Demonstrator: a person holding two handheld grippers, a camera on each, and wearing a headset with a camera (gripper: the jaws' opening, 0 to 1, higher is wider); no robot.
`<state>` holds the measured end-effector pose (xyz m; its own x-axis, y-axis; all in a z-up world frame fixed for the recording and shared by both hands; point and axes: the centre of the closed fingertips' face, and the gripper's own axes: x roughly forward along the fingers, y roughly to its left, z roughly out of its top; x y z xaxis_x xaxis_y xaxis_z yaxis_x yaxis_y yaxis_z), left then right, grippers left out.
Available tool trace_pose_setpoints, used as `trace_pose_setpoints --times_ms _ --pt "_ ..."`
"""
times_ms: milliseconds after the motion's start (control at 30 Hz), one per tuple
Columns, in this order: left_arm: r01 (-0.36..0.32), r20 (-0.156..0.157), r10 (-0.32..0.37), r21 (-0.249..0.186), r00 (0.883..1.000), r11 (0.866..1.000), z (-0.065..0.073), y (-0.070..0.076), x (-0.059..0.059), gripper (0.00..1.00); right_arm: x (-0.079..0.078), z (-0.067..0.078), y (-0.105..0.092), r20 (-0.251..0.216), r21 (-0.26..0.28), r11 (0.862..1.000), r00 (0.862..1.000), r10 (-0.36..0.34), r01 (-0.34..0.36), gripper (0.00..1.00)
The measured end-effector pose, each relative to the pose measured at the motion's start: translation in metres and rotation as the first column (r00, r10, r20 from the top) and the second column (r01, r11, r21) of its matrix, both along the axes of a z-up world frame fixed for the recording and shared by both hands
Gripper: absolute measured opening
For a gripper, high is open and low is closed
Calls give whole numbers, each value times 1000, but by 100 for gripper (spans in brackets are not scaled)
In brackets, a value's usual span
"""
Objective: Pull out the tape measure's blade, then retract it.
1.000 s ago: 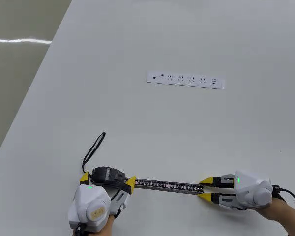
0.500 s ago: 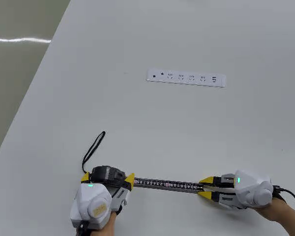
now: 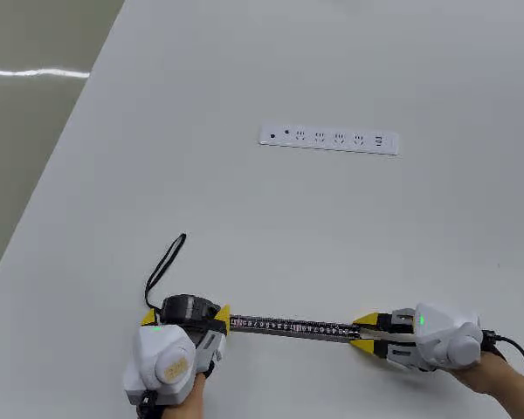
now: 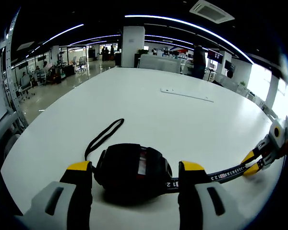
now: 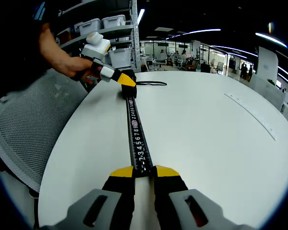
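Note:
A black tape measure case [image 3: 189,310] [image 4: 132,165] lies on the white table near its front edge, with my left gripper [image 3: 185,318] [image 4: 134,167] shut around it. Its black wrist strap [image 3: 165,264] [image 4: 103,136] trails away across the table. The dark numbered blade [image 3: 293,327] [image 5: 137,139] runs out of the case to the right, flat over the table. My right gripper [image 3: 364,333] [image 5: 143,171] is shut on the blade's free end. In the right gripper view the left gripper [image 5: 116,76] shows at the blade's far end, held by a hand.
A white power strip [image 3: 329,140] [image 4: 186,94] [image 5: 252,112] lies further back on the table. The table's left edge [image 3: 59,166] drops to a greenish floor. A mesh chair [image 5: 33,129] stands by the table in the right gripper view.
The left gripper and case have shifted slightly left, so a little more blade shows between the grippers. The right gripper has stayed nearly in place.

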<state>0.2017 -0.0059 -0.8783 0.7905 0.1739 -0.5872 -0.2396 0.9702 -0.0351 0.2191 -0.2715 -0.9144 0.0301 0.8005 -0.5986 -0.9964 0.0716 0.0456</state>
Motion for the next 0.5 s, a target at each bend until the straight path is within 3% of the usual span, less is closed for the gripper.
trace_pose_setpoints --times_ms 167,500 --pt "-1 -34 2 29 999 1000 -6 3 -1 65 0 1 0 0 1 1000 1000 -5 5 13" --pt "-31 -34 31 13 999 999 -8 4 0 65 0 1 1 1 3 1000 1000 -8 8 13"
